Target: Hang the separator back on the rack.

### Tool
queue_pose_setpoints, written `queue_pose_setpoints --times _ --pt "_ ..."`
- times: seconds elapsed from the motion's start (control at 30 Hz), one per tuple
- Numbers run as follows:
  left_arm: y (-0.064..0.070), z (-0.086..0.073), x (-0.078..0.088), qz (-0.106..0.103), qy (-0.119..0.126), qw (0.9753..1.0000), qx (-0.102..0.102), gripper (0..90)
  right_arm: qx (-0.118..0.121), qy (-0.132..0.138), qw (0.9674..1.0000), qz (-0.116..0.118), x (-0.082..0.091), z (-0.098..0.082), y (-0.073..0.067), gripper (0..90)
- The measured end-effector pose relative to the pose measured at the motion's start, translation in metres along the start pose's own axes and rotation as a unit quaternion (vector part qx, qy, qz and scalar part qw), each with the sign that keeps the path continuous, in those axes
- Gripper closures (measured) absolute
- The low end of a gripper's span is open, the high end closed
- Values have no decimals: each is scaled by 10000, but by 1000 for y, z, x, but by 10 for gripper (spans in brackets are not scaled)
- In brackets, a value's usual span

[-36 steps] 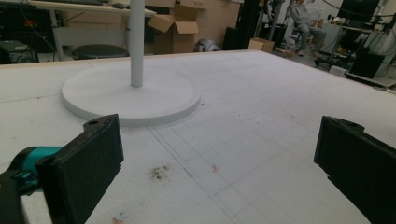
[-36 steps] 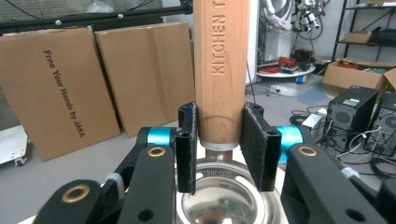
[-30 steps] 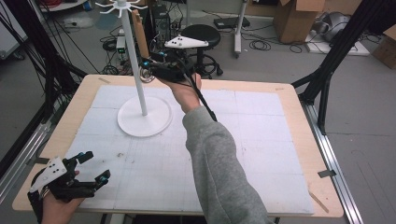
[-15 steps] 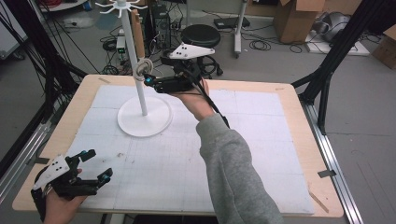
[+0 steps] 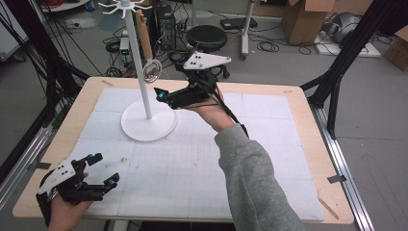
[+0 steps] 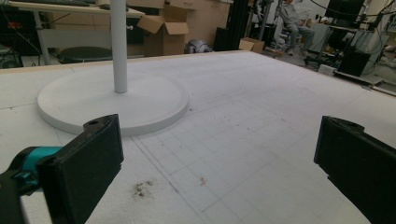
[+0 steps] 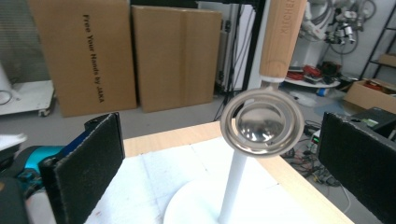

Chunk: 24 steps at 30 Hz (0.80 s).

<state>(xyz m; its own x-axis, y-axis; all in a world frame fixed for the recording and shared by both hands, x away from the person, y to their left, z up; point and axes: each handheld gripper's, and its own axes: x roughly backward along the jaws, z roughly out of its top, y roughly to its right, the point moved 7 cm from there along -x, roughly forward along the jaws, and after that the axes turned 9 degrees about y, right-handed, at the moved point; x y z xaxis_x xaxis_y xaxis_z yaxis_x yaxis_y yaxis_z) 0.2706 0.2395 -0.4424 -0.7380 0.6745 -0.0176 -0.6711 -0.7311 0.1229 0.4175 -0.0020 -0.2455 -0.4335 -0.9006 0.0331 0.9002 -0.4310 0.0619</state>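
Note:
A white stand [image 5: 148, 126] with a tall pole and hooks at its top rises from the mat's far left. From it hangs a strainer-like utensil: a wooden handle [image 5: 140, 33] above a round metal head [image 5: 153, 71]. My right gripper [image 5: 163, 96] hovers just right of the pole, a little below the head and apart from it. Its jaws have just been opening and stand open with nothing between the pads. The right gripper view shows the metal head [image 7: 261, 123] hanging free ahead of the right gripper [image 7: 219, 163]. My left gripper [image 5: 106, 168] rests open at the near left corner, facing the stand's base [image 6: 112, 100].
A white gridded mat [image 5: 202, 163] covers the wooden table [image 5: 298, 159]. Behind the table are a black stool [image 5: 206, 37], cables and cardboard boxes [image 5: 303, 19]. Black frame posts [image 5: 337, 82] flank the table's sides.
My right gripper has opened and let go of the utensil, then drawn back to the right of the pole. The utensil now hangs from the stand. The left gripper has stayed put.

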Motion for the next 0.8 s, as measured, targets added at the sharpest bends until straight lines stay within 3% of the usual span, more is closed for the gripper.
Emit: queue_pose_setpoints --times 0.8 --pt "0 -2 2 46 -26 10000 -13 18 -85 -47 10000 19 53 -51 -2 3"
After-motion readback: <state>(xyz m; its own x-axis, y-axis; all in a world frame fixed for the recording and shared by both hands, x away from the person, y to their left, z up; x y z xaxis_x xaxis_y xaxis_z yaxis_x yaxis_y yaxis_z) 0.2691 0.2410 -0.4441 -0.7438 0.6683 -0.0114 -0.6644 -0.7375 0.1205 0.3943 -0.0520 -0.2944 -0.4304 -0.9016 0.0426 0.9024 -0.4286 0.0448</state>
